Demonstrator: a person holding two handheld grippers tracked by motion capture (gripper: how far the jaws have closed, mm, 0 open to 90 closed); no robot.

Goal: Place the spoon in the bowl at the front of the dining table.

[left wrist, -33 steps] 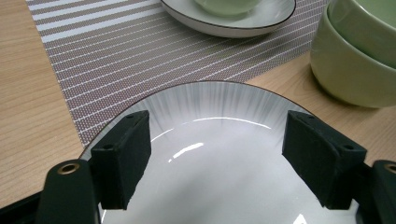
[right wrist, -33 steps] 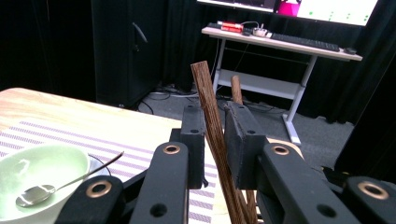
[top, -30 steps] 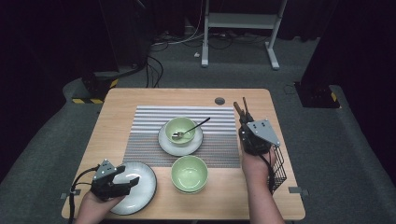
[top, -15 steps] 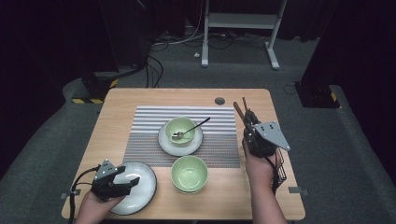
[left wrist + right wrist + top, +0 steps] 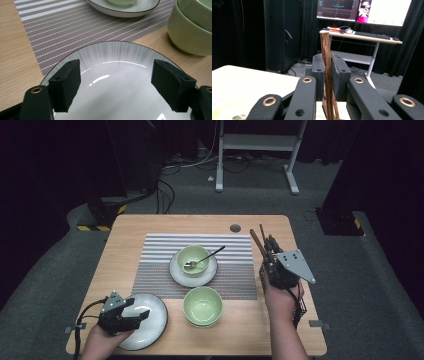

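— Chopsticks (image 5: pixel 326 62), where are they?

— Pinched in the right claw (image 5: pixel 327 67). Its jaws have just been closing, and the two pads press on the dark wooden sticks from both sides. In the right gripper view the sticks rise upright between the pads and stand clear above them. From the high view that claw (image 5: pixel 269 251) hangs over the right side of the desk (image 5: pixel 150 225), beside the striped mat (image 5: pixel 160 255), with the sticks (image 5: pixel 257 242) pointing away from the person.

— And the left claw?

— Spread wide, pinching nothing. The left claw (image 5: pixel 116 80) sits low over the white plate (image 5: pixel 112 52) at the near left corner of the desk, one pad over each side of the plate; whether they touch it I cannot tell.

— Anything else on the desk?

— A green bowl (image 5: pixel 202 305) just right of the plate, apart from it. On the mat, a second green bowl (image 5: pixel 192 257) on a saucer (image 5: pixel 176 272), with a spoon (image 5: pixel 207 257) resting in it.
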